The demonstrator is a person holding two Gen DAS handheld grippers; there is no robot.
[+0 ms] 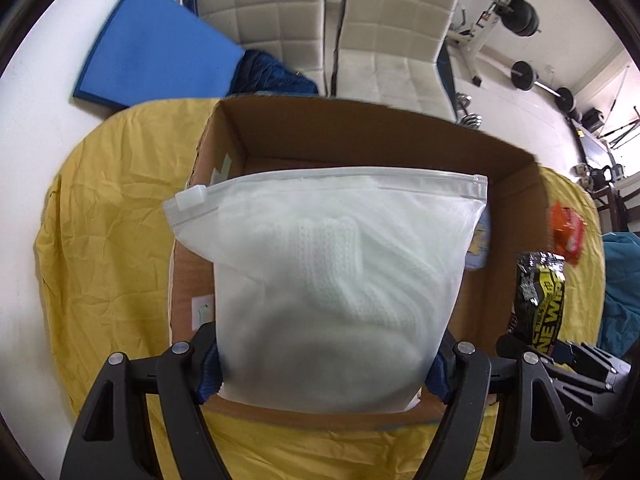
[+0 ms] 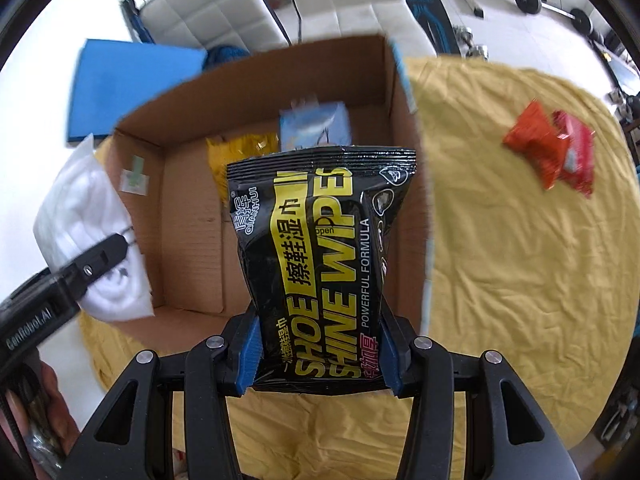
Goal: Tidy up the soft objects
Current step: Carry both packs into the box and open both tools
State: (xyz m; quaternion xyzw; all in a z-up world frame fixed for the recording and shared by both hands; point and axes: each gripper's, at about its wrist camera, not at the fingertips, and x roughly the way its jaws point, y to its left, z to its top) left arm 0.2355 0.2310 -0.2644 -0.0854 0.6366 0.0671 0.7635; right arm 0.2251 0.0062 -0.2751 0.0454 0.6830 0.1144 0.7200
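Note:
My left gripper (image 1: 326,364) is shut on a white zip bag (image 1: 332,280) with white knit fabric inside, held above the open cardboard box (image 1: 360,132); the bag also shows in the right wrist view (image 2: 88,236). My right gripper (image 2: 320,352) is shut on a black and yellow shoe shine wipes pack (image 2: 320,264), held over the near right part of the cardboard box (image 2: 192,240); the pack also shows in the left wrist view (image 1: 540,296). Inside the box lie a yellow packet (image 2: 240,152) and a light blue packet (image 2: 314,128).
The box stands on a table with a yellow cloth (image 2: 520,260). Two red-orange snack packets (image 2: 552,148) lie on the cloth right of the box. A blue foam mat (image 1: 156,48), two white chairs (image 1: 392,32) and barbell weights (image 1: 524,16) are beyond the table.

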